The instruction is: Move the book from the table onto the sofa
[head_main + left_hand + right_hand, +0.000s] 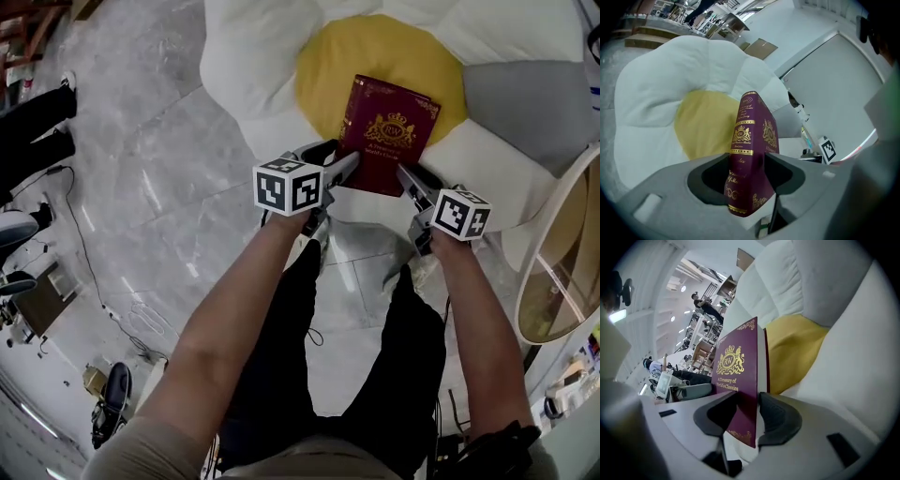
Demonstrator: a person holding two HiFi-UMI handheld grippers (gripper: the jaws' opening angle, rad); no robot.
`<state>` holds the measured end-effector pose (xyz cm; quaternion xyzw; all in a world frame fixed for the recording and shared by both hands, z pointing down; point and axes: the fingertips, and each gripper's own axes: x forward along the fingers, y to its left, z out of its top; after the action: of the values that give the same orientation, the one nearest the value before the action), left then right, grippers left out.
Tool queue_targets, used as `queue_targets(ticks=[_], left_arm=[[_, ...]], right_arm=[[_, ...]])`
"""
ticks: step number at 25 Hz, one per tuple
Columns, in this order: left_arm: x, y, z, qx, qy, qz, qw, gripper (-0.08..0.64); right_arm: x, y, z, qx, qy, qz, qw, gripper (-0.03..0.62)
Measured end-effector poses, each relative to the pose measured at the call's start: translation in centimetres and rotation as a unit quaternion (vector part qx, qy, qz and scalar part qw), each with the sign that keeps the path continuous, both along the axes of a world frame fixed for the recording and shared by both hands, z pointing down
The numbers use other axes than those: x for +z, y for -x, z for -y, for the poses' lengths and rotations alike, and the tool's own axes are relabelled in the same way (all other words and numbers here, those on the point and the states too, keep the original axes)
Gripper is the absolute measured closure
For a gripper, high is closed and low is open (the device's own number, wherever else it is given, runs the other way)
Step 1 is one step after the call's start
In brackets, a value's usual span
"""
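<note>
A maroon hardback book point(386, 136) with a gold crest is held out over the yellow centre of a white flower-shaped sofa point(253, 66). My left gripper point(349, 167) is shut on the book's spine corner point(746, 168), with the spine standing between the jaws. My right gripper point(405, 176) is shut on the opposite near corner of the book point(743, 394), cover facing the left jaw. In the head view both grippers hold the book's near edge, one at each corner. Whether the book touches the cushion cannot be told.
The yellow cushion point(328, 70) lies under the book, with white petals round it and a grey cushion point(525, 98) to the right. A round table's rim point(562, 253) is at the right edge. Marble floor point(159, 206) lies to the left, with a cable and shoes.
</note>
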<state>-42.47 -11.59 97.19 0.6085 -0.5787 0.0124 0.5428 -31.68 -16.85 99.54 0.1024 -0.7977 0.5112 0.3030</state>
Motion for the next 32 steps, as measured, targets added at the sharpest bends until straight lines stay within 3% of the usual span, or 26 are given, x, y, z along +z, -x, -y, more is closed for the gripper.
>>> queue_targets(ticks=[8,15,20,24,27,29,32], left_arm=[[3.5,-2.0,-0.8,-0.019,0.003,-0.022,0.9996,0.325],[1.7,-1.3,-1.9,0.006,0.032,0.022,0.9992,0.325],[-4.9,-1.7,-3.5,0.022,0.025,0.031,0.9990,0.325],[-11.8,-3.5,-5.1,0.035,0.011,0.024,0.9990,0.325],[-17.4,-5.0,-6.5,0.054,0.007,0.028,0.9981,0.334],[-21.2,-5.7,-7.0,0.062,-0.004,0.036,0.9974,0.367],[-26.9,-6.9,-8.1,0.061,-0.023,0.050,0.9966,0.483]], right_arm=[[1.5,-1.5,0.1,-0.001,-0.014,-0.015,1.000,0.425],[-0.4,-2.7,0.4,-0.006,-0.035,-0.046,0.998,0.426],[-6.0,-4.9,-0.9,-0.024,-0.058,-0.065,0.996,0.469],[-12.4,-6.6,-3.2,-0.036,-0.064,-0.062,0.995,0.560],[-17.8,-8.1,-5.5,-0.049,-0.065,-0.057,0.995,0.576],[-21.2,-9.0,-6.7,-0.058,-0.068,-0.051,0.995,0.579],[-26.3,-10.5,-8.5,-0.072,-0.077,-0.040,0.994,0.580]])
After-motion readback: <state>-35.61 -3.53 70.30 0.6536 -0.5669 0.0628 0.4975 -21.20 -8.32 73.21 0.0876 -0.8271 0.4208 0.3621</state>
